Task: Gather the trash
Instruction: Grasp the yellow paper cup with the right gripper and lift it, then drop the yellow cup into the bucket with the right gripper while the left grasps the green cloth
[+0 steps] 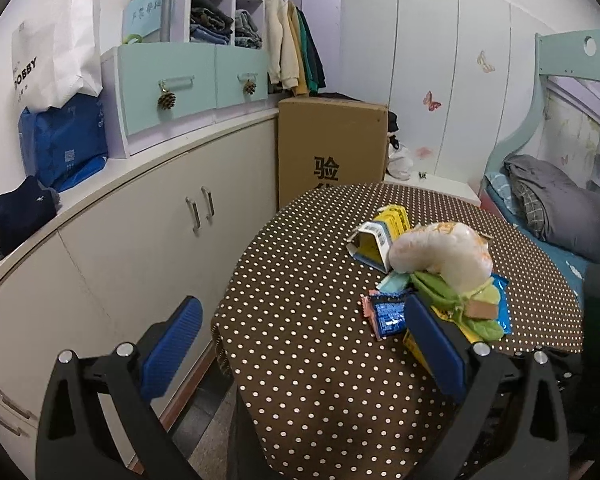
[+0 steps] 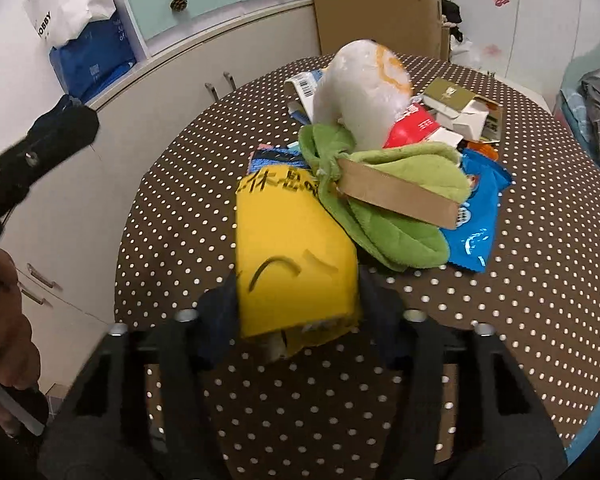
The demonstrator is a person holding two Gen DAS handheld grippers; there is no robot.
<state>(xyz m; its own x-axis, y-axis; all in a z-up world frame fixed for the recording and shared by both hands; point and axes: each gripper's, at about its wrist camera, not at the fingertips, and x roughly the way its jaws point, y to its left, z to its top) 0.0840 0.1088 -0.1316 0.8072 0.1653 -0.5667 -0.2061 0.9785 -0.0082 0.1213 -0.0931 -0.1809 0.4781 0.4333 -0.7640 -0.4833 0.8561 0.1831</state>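
On the dotted table (image 2: 500,300), my right gripper (image 2: 298,304) clamps the yellow carton (image 2: 292,256) for collecting; left gripper (image 1: 300,344) spread, empty.

Location: home bedroom w/ storage. Evidence: bed (image 1: 556,216) w/ teal headboard (image 1: 572,56) at right; open shelves (image 1: 228,8) of folded clothes; garments hanging (image 1: 292,52); teal drawers (image 1: 188,80) on low cabinets (image 1: 140,232); butterfly stickers (image 1: 431,101) on wardrobe doors; cardboard box (image 1: 332,148); round table (image 1: 320,360) w/ polka-dot cloth
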